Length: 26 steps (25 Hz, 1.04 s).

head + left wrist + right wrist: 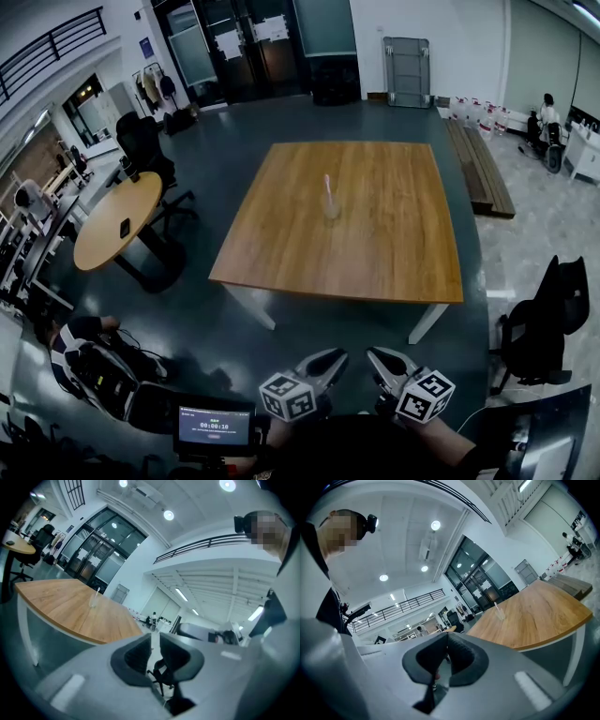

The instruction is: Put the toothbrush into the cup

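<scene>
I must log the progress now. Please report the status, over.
Left gripper shut, empty. Right gripper shut, empty. Both held low, short of the table. Toothbrush stands in the cup, mid-table. Nothing in the way.

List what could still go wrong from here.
1. The toothbrush sticks up well above the small clear cup, so a knock to the table might tip both over.
2. The left gripper and right gripper are shut, empty and well short of the table, so neither could steady the cup quickly.
3. An office chair and floor gear flank the person, and a careless step might catch them.
</scene>
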Tool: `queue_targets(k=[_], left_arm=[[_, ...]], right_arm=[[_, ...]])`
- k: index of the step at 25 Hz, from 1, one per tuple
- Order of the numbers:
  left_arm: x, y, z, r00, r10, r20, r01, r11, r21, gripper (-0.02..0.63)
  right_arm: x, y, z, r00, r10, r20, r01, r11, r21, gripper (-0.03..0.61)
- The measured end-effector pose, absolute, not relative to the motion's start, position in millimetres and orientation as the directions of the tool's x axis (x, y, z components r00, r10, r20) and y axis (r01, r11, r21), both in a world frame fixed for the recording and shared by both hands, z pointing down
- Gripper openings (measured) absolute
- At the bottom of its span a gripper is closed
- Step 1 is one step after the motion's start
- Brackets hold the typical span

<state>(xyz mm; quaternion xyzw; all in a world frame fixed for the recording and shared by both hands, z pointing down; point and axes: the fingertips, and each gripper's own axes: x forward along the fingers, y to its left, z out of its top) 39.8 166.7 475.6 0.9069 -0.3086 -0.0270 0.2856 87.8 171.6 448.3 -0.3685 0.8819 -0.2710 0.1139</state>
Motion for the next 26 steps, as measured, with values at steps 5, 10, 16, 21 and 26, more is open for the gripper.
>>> queue_targets(k=[5,10,16,21,26], left_arm=[[39.3,157.9,472.5,0.803,-0.585,0.117,-0.547,-0.644,0.535,0.055],[44.6,159.3,473.6,0.81,-0.574,0.12,-0.537,-0.643,0.545,0.055],[46.2,158.9,473.0,0.816,-0.566,0.12,-0.532,-0.652,0.541,0.055],[44.5,161.3,473.3,0.814,-0.567,0.124,-0.534,-0.648,0.542,0.055],[44.8,162.4,470.6,0.816,-0.566,0.118,-0.533,-0.657,0.533,0.055]], right_arm=[[91.3,170.4,449.9,-0.701,-0.713,0.004,-0.591,0.579,-0.562,0.006],[94.0,169.1,449.3,-0.696,-0.718,0.009,-0.597,0.572,-0.563,0.006],[94.2,169.4,450.1,-0.691,-0.723,0.01,-0.601,0.567,-0.564,0.006],[92.8,169.8,449.3,-0.694,-0.72,0.008,-0.599,0.571,-0.562,0.006],[91.1,171.5,449.0,-0.698,-0.716,0.007,-0.596,0.576,-0.56,0.006]])
